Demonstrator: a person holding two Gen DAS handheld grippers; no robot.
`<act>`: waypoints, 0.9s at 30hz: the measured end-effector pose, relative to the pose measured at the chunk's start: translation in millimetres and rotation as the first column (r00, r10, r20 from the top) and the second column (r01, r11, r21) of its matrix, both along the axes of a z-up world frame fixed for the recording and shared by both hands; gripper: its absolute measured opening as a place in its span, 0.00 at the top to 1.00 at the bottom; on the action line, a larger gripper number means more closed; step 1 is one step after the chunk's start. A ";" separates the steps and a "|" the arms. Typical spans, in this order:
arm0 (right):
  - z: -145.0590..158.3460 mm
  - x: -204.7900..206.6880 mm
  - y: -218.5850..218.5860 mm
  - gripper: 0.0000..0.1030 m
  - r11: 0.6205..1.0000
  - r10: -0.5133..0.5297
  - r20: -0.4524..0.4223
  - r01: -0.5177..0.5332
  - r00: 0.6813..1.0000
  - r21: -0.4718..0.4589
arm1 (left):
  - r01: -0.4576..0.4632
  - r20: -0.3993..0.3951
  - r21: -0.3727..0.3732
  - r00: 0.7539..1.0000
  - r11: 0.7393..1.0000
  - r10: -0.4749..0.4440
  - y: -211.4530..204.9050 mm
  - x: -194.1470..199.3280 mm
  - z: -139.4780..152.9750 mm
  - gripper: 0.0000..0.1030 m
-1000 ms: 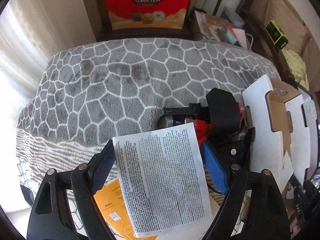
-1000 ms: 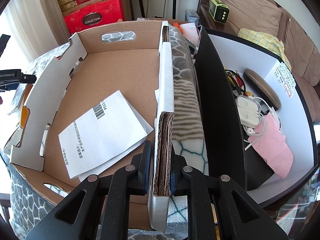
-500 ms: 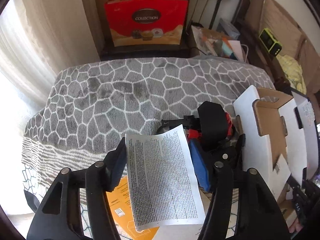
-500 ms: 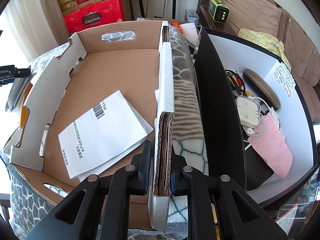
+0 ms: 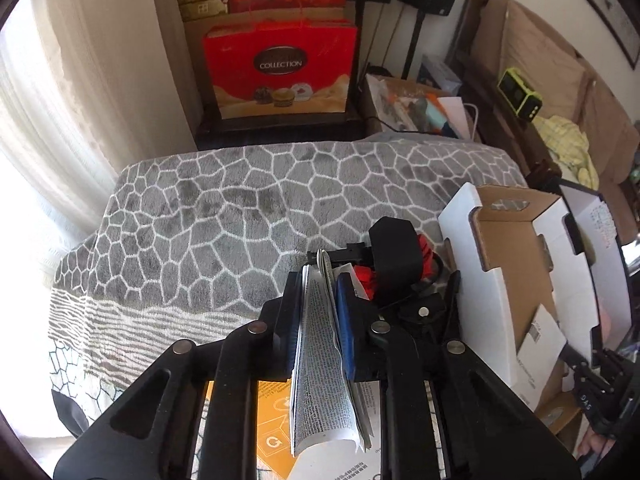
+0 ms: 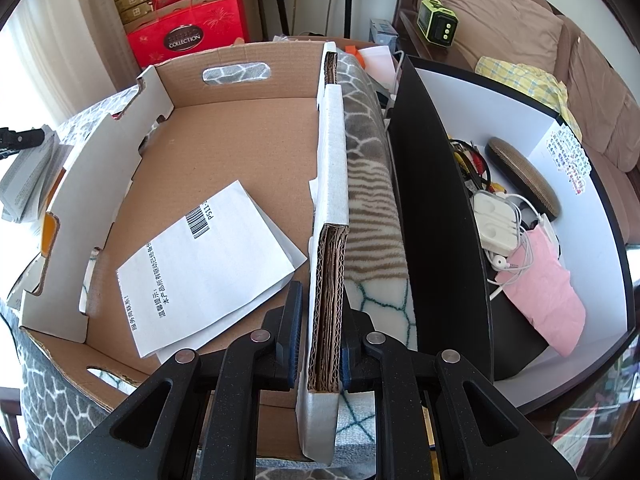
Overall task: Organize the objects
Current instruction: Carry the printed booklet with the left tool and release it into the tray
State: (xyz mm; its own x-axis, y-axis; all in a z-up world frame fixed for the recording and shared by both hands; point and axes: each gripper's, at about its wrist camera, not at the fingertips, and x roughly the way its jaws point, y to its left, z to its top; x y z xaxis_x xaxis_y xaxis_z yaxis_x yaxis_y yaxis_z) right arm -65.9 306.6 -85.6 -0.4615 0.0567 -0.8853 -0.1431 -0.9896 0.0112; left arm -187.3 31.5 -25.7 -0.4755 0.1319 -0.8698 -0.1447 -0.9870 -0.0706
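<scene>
Pinching a leaflet (image 5: 320, 344), left gripper (image 5: 320, 292) flanks the box wall (image 5: 476, 280).

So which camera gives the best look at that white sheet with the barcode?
The right wrist view: the barcode sheet lies flat and fully visible on the cardboard box floor. The left wrist view catches only a sliver past the box wall.
</scene>
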 end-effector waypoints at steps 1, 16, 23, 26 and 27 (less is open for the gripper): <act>0.0 0.0 0.0 0.85 1.000 0.000 0.000 0.000 1.000 0.000 | 0.007 -0.005 0.010 1.000 1.000 -0.007 1.2 1.9 3.7 0.85; 0.2 0.0 0.0 0.85 1.000 0.000 -0.001 0.000 1.000 -0.005 | 0.186 -0.089 0.101 0.980 0.977 -0.178 55.7 39.1 60.8 0.84; 0.6 -1.2 -1.5 0.85 1.000 -0.001 0.000 0.001 1.000 -0.006 | 0.275 -0.068 0.116 0.961 0.954 -0.269 95.2 55.4 56.9 0.84; 0.7 -1.3 -1.6 0.85 1.000 -0.002 0.000 0.002 1.000 -0.008 | 0.310 -0.065 0.098 0.950 0.946 -0.305 115.4 64.1 51.7 0.84; 0.9 -1.4 -2.1 0.85 1.000 -0.002 -0.001 0.002 1.000 -0.008 | 0.318 -0.062 0.098 0.948 0.943 -0.313 120.8 66.0 50.2 0.84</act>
